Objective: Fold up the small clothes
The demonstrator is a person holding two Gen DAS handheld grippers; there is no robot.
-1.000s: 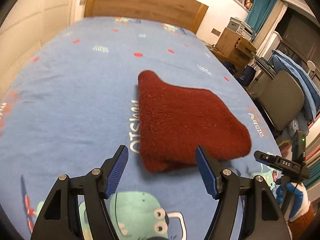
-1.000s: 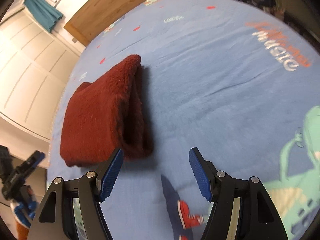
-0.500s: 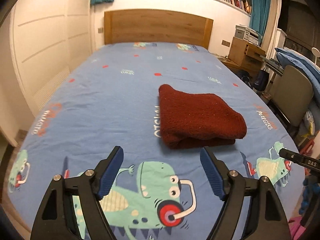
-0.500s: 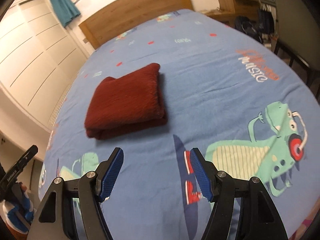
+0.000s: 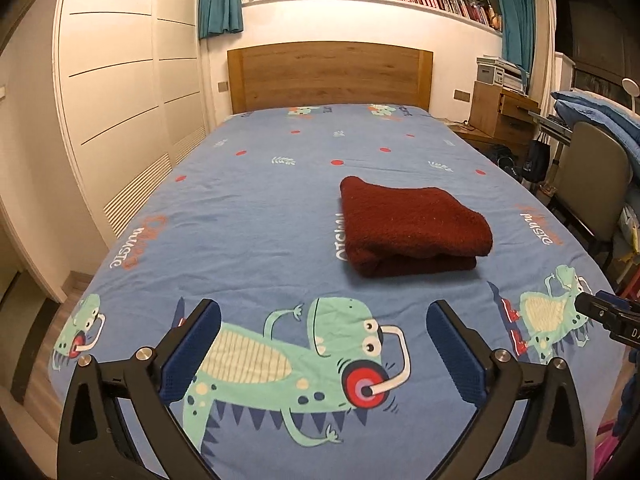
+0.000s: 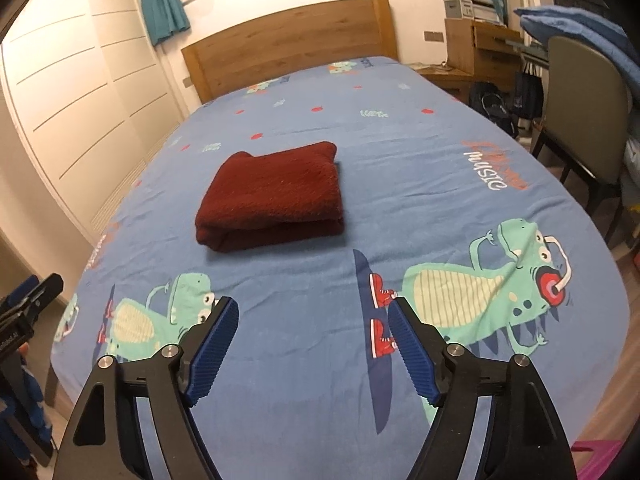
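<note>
Left tool [image 5: 323, 344]: jaws wide and opening, nothing between the blue pads [image 5: 454, 356]; angled down over the foot end of the bed [image 5: 256, 216]. Right tool [image 6: 313, 343]: jaws moderately wide, also opening, empty; same downward tilt, hanging clear of the sheet.

Writing: sheet print reads "music" ahead-right of the right tool [image 6: 486, 174] and again ahead-left of the left tool [image 5: 138, 240]; white letters partly tucked under the garment's left edge, not fully legible. The right tool's body at the left view's right edge carries white lettering, only "D" readable.

Folded dark red garment [image 5: 412, 226] lies flat on the sheet, ahead of both tools, well apart from each; ahead-right of the left tool, ahead-left of the right one [image 6: 274, 196].
</note>
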